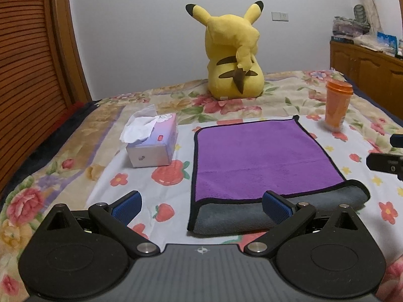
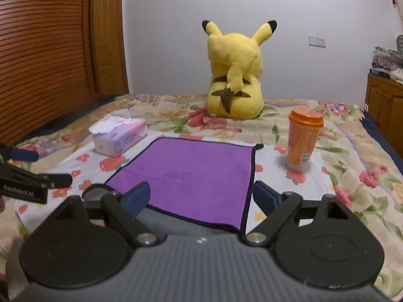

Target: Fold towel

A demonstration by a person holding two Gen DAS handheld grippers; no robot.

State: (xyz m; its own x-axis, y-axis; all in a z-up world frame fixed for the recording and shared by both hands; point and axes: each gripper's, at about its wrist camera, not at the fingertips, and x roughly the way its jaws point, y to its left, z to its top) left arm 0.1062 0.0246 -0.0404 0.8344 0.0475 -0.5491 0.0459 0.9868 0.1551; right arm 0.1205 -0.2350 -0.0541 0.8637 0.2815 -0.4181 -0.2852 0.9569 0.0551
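Both grippers hover with jaws apart and empty: left gripper [image 1: 201, 205] at the towel's [image 1: 262, 158] near left corner, right gripper [image 2: 201, 197] at its near right. Lying flat on the bed [image 1: 75, 151], purple face up with a grey strip turned over along the near edge, the towel runs toward 12 o'clock from each. Neither is clearly nearer. Beyond: tissue box [image 1: 151, 143] at 10 o'clock, orange cup [image 2: 303, 141] at 2, plush toy [image 1: 234, 55] farthest.
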